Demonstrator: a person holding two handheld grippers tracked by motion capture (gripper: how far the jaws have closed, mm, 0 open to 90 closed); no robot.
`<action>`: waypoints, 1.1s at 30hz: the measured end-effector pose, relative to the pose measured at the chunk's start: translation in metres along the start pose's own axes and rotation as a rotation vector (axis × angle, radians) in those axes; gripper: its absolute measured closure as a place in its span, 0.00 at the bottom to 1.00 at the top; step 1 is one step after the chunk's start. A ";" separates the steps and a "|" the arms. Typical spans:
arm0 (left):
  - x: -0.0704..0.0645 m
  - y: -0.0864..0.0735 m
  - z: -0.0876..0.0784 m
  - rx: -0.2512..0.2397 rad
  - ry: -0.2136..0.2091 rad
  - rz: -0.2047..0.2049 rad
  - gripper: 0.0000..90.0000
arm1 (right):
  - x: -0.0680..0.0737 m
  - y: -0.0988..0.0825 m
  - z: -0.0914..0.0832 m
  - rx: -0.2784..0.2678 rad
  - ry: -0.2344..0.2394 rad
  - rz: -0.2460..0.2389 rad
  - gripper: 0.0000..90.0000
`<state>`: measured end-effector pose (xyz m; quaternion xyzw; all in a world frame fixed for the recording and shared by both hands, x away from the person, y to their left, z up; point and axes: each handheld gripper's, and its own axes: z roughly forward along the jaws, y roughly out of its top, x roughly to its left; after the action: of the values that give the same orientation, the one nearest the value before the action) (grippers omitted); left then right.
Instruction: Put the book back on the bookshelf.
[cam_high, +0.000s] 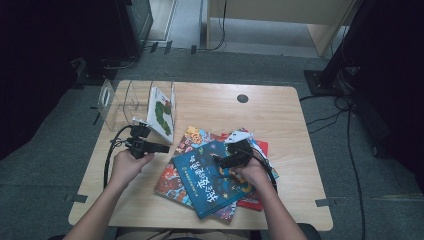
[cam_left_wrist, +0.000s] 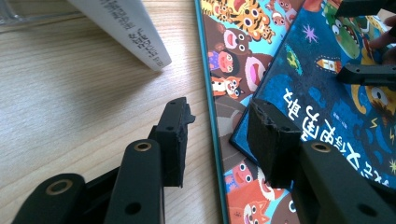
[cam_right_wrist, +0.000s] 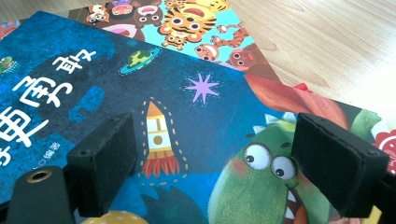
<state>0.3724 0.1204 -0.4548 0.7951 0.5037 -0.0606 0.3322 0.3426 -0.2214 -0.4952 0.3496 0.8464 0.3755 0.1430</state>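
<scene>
A blue picture book (cam_high: 207, 182) with a rocket and a green dinosaur lies on top of a stack in mid-table. Under it are an animal-pattern book (cam_high: 172, 185) and a red book (cam_high: 260, 147). My left gripper (cam_high: 165, 148) points right, just left of the stack. Its jaws (cam_left_wrist: 219, 116) are open and hold nothing, low over the animal book's (cam_left_wrist: 233, 46) edge and the blue book's (cam_left_wrist: 322, 93) corner. My right gripper (cam_high: 218, 160) hovers over the blue book (cam_right_wrist: 93, 79), open wide (cam_right_wrist: 212, 140), with nothing gripped.
A clear acrylic book stand (cam_high: 120, 100) stands at the table's back left, with a white caterpillar book (cam_high: 162, 114) leaning in it. Its lower corner (cam_left_wrist: 126, 28) reaches toward my left gripper. The wooden table (cam_high: 280, 115) has a cable hole (cam_high: 242, 98).
</scene>
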 end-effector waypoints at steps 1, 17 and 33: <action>0.001 -0.001 0.000 -0.010 -0.014 -0.005 0.64 | 0.000 0.000 0.000 -0.001 -0.002 -0.001 0.15; -0.005 -0.012 0.007 -0.021 -0.010 0.072 0.57 | -0.008 -0.007 -0.018 -0.028 -0.058 0.049 0.57; -0.013 -0.013 0.010 0.019 -0.092 0.096 0.51 | -0.017 -0.014 -0.038 -0.057 -0.051 0.080 0.81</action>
<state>0.3571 0.1078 -0.4633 0.8180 0.4486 -0.0858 0.3497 0.3284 -0.2600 -0.4796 0.3884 0.8169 0.3957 0.1590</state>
